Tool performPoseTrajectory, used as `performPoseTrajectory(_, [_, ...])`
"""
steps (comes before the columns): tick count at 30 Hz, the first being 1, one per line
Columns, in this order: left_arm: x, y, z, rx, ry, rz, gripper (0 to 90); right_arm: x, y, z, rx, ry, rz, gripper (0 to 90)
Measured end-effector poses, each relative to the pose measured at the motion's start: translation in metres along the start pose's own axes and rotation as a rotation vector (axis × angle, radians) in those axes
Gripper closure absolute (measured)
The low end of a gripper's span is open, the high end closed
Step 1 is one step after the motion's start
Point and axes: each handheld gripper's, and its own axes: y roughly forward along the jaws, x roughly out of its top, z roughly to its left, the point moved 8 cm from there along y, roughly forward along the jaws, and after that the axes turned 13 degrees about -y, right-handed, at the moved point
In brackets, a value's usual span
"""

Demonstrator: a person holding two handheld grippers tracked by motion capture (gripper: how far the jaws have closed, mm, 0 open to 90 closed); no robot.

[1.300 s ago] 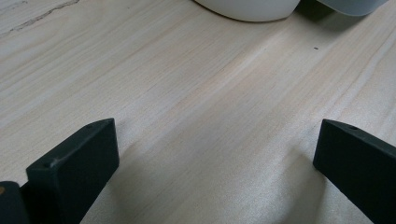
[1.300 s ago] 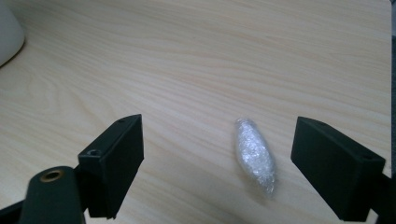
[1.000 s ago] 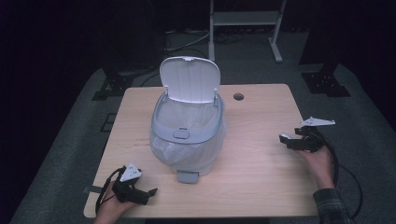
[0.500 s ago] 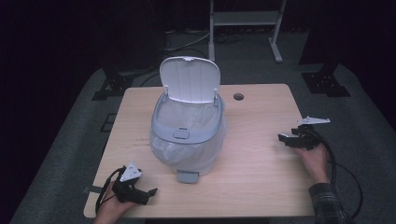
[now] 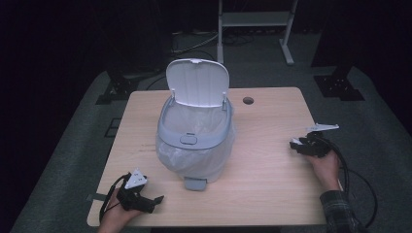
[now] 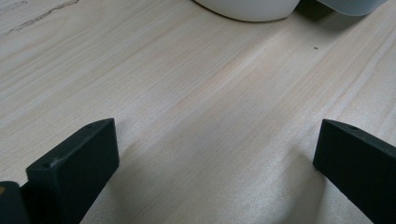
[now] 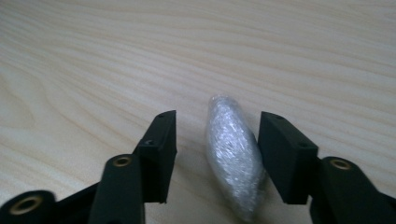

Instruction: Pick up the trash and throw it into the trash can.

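A silvery crinkled wad (image 7: 231,154), spindle-shaped, lies on the wooden table (image 5: 272,160) between the jaws of my right gripper (image 7: 217,122). The jaws stand apart, with a gap on the wad's left and the right jaw close beside it. In the high view, that right gripper (image 5: 297,144) rests near the table's right edge. A grey-white pedal bin (image 5: 194,141) stands in the middle of the table, lid up and lined with a clear bag. My left gripper (image 5: 154,201) lies at the front left, open over bare wood (image 6: 215,144).
The bin's foot pedal (image 5: 195,183) sticks out toward the front edge. A cable hole (image 5: 248,100) sits at the back of the table. Behind the table, a metal stand (image 5: 252,19) rises from the dark floor.
The right gripper has edged slightly left and lower. The left gripper and the bin have stayed put.
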Motion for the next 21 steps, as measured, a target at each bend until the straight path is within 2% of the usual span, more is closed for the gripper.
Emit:
performPoseTrajectory(1, [0.0,0.0,0.0,0.0,0.0,0.0,0.0,-0.001,0.0,0.001,-0.004,-0.022,0.003,54.2])
performPoseTrajectory(3, [0.0,0.0,0.0,0.0,0.0,0.0,0.0,-0.001,0.0,0.002,-0.009,-0.03,0.002,55.3])
performPoseTrajectory(7, [0.0,0.0,0.0,-0.001,0.001,0.0,0.0,-0.001,0.0,0.003,-0.007,-0.048,0.005,63.1])
performPoseTrajectory(11, [0.0,0.0,0.0,-0.001,0.001,0.0,0.0,-0.001,-0.001,0.004,-0.002,-0.05,0.008,64.2])
performPoseTrajectory(21, [0.0,0.0,0.0,-0.002,0.003,0.001,0.0,0.002,-0.011,0.004,0.04,-0.006,-0.019,64.3])
